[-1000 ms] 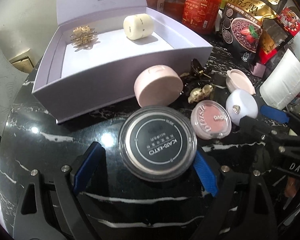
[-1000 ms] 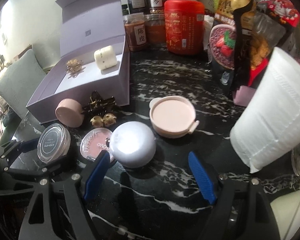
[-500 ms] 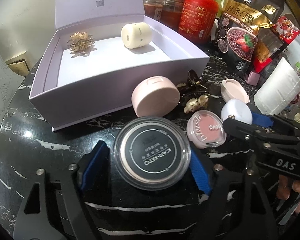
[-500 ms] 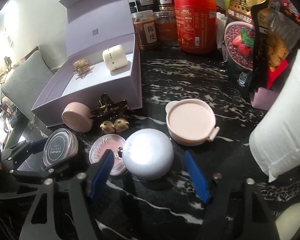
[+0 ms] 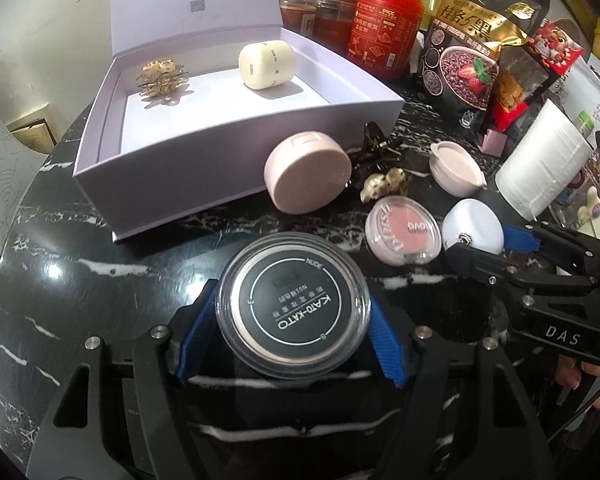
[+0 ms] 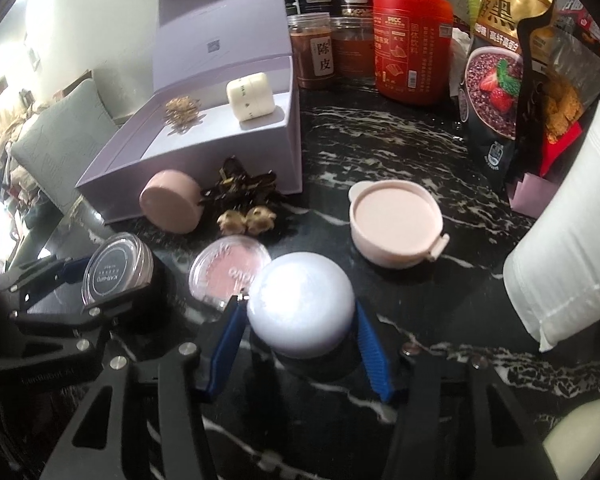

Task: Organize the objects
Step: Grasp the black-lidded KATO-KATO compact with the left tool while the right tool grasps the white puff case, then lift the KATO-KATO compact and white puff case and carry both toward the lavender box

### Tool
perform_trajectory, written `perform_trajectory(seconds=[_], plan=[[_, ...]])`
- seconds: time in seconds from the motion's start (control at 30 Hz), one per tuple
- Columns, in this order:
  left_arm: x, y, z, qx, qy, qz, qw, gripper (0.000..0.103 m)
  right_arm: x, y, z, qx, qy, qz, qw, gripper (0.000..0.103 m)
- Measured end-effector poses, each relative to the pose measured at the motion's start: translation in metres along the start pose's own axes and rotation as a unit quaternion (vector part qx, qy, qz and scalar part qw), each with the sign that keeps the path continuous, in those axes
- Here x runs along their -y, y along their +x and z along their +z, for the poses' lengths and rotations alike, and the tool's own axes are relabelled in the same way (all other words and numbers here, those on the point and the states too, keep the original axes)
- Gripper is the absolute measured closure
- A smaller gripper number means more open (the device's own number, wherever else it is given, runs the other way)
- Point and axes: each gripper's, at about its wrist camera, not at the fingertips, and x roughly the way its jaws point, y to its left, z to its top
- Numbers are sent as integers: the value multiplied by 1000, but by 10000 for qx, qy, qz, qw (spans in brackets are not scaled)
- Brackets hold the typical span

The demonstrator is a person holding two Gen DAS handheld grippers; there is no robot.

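Note:
My left gripper is shut on the black-lidded KATO-KATO jar, blue pads against both its sides. My right gripper is shut on a white domed case, also seen in the left wrist view. An open lilac box holds a gold hair clip and a cream cylinder. A pink round case leans on the box front. A blush compact and a pink lidded pot lie on the black marble table.
A black claw clip and a small gold clip lie by the box. A red canister, spice jars, snack bags and a paper towel roll stand at the back and right.
Both grippers have closed in: the left pads now press the KATO-KATO jar, and the right pads have moved forward around the white domed case and closed on it.

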Motion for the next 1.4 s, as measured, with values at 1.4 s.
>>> perform_trajectory(seconds=[1.4], plan=[[-4,-16,-14,-30,438,-172,9989,37,-39,-14,-31,182,-726,-239,9969,50]])
